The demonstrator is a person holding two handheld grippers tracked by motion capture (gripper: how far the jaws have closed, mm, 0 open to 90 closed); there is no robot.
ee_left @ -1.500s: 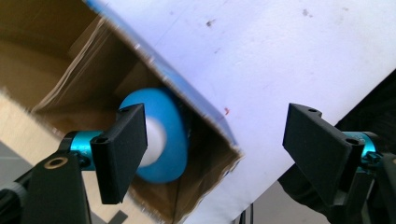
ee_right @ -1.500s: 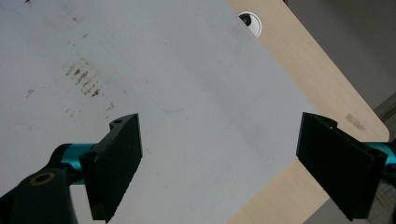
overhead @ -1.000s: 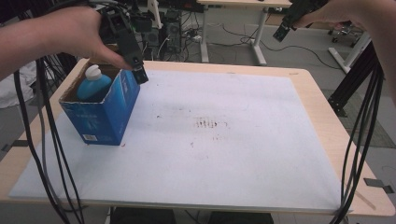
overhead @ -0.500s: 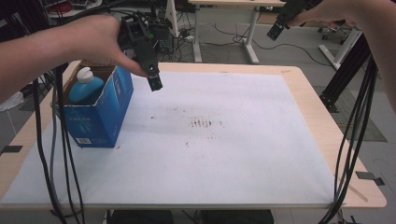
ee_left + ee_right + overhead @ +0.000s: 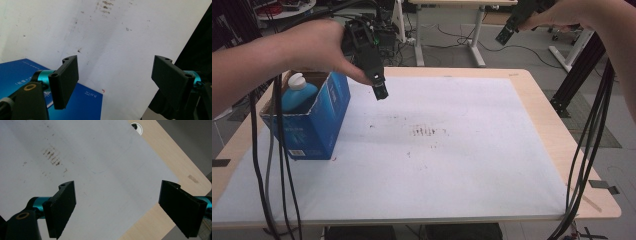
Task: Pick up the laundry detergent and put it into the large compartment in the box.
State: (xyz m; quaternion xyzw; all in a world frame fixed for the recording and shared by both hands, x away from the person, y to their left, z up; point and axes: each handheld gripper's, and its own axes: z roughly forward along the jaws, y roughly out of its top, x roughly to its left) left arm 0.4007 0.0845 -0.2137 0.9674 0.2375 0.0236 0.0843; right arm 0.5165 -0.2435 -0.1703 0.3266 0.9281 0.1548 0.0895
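grippers held apart over a stained sheet, bottle in its box at the left

box (image 5: 314, 117) of blue card stands open-topped near the left edge of the table (image 5: 557, 135), on the white sheet (image 5: 452, 165) that covers most of the wooden top. inside it sits a blue bottle (image 5: 298, 95) with a white cap, upright, its shoulders just below the box's rim.

the left gripper (image 5: 381, 92) hangs in the air just to the right of the box's far corner, pointing down at the sheet, gripped in the person's left hand (image 5: 319, 47). in the left gripper view its jaws stand wide apart with bare sheet between them and the blue box (image 5: 82, 102) low at the left, behind the left jaw. nothing is held.

the right gripper (image 5: 504, 38) is raised beyond the table's far right edge, well away from the box, in the person's right hand (image 5: 562, 12). in the right gripper view its jaws are also spread wide and empty, looking down on the sheet, a patch of brown marks (image 5: 52, 155) and the table's rounded wooden corner.

black cables (image 5: 584, 150) trail down from both arms over the table's sides.
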